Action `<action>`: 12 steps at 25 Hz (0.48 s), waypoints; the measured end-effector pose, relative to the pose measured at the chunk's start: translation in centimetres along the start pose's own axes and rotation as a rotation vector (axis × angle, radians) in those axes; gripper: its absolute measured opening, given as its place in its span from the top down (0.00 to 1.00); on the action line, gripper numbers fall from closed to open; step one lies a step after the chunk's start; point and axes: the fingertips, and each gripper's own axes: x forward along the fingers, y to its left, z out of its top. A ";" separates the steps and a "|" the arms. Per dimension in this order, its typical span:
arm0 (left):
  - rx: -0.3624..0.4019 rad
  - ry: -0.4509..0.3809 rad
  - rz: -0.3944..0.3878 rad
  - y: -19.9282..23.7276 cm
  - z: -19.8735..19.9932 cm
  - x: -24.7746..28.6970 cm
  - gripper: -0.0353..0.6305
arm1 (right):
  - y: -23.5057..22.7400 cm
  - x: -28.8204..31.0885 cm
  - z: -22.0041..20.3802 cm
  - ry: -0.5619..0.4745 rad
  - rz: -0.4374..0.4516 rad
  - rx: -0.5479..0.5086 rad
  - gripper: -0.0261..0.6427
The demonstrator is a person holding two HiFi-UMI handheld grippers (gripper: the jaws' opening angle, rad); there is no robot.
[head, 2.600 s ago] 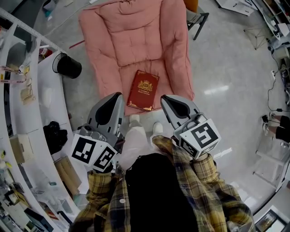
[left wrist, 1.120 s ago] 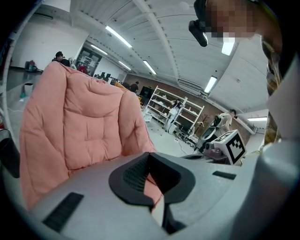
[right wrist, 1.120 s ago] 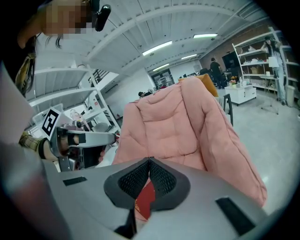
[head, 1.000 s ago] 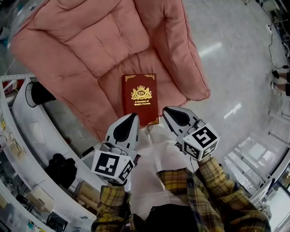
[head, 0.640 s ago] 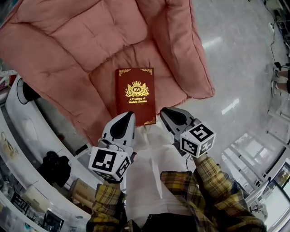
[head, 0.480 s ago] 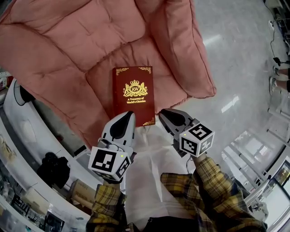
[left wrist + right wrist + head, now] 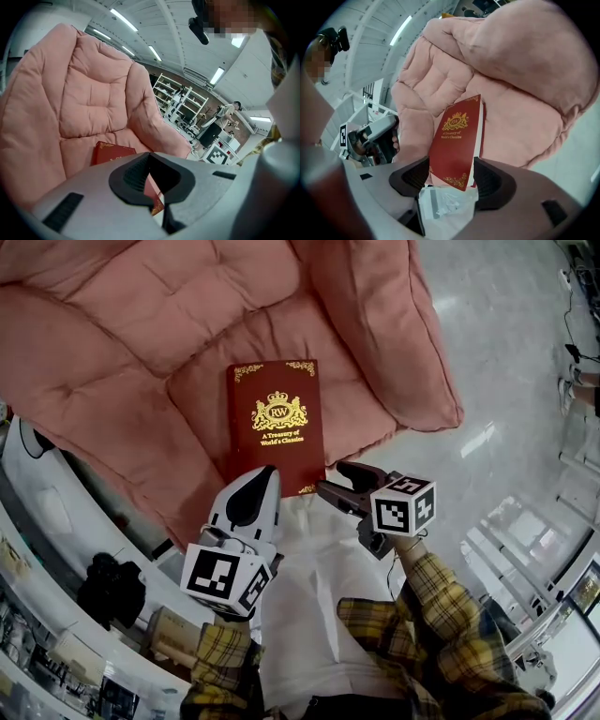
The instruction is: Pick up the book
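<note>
A dark red book [image 7: 275,423] with gold print lies flat on the seat of a pink cushioned chair [image 7: 141,352]. My left gripper [image 7: 265,472] hovers at the book's near left corner with its jaws together and nothing held. My right gripper [image 7: 342,482] is rolled onto its side at the near right corner, and its jaws are opening. In the right gripper view the book [image 7: 459,140] reaches in between the parted pads of that gripper [image 7: 451,180] without being pressed. In the left gripper view the book [image 7: 110,152] shows beyond the left gripper [image 7: 151,176].
The chair's padded arm [image 7: 394,352] rises right of the book, with grey floor [image 7: 506,352] beyond it. A white curved counter [image 7: 37,512] with a black object [image 7: 111,587] runs along the left. The person's pale trousers [image 7: 309,587] are just below the grippers.
Both grippers have sunk toward the book's near edge. The right gripper rolled onto its side and its jaws parted; the left stayed shut.
</note>
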 end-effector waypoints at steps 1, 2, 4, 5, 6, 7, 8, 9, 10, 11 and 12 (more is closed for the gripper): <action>-0.004 -0.001 -0.003 0.1 -0.1 0.0 0.94 | -0.3 0.4 -0.5 0.015 0.003 0.025 0.54; -0.008 -0.003 -0.006 0.2 -0.1 0.0 0.94 | -0.7 0.8 -0.9 0.027 0.005 0.052 0.52; -0.008 -0.006 -0.011 0.4 -0.1 -0.1 0.94 | -1.4 1.5 -1.5 0.040 0.009 0.101 0.50; -0.007 -0.008 -0.011 0.6 -0.1 -0.1 0.94 | -1.7 1.8 -1.7 0.040 0.013 0.124 0.49; -0.004 -0.010 -0.012 0.7 0.0 -0.2 0.94 | -1.9 2.1 -1.8 0.036 0.021 0.149 0.48; -0.003 -0.013 -0.011 0.9 0.1 -0.3 0.94 | -2.1 2.3 -1.8 0.030 0.031 0.175 0.47; -0.002 -0.016 -0.011 1.0 0.1 -0.4 0.94 | -2.4 2.6 -1.8 0.023 0.038 0.199 0.47; -0.003 -0.019 -0.010 1.2 0.2 -0.5 0.94 | -2.6 2.8 -1.9 0.018 0.041 0.218 0.46; -0.004 -0.021 -0.010 1.3 0.3 -0.6 0.94 | -2.8 3.0 -1.9 0.016 0.043 0.233 0.45; -0.005 -0.023 -0.009 1.4 0.3 -0.8 0.94 | -3.0 3.2 -2.1 0.017 0.051 0.251 0.45; -0.006 -0.025 -0.009 1.6 0.4 -0.8 0.94 | -3.1 3.5 -2.3 0.021 0.065 0.274 0.45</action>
